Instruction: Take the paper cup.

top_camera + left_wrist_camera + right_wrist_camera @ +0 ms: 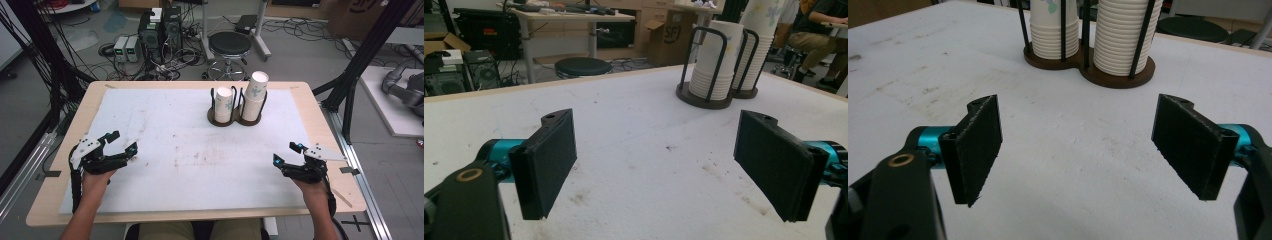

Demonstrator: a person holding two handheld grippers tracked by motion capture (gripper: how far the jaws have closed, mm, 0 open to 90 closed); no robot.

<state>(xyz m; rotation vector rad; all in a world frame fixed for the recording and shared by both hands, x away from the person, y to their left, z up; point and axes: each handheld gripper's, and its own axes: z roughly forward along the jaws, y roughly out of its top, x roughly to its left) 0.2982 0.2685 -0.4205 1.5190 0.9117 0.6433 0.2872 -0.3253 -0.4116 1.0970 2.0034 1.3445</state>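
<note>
Two stacks of white paper cups stand in a dark double-ring holder at the back middle of the table; the left stack is shorter, the right stack taller and leaning. My left gripper hovers open near the table's front left, nothing between its jaws. My right gripper is open at the front right, also holding nothing. From the left gripper view the cup holder sits far ahead to the right. The right gripper view faces the holder straight ahead.
A white, lightly stained mat covers the wooden table. Beyond the far edge stand a black stool and computer boxes with cables on the floor. Black frame posts rise at the right.
</note>
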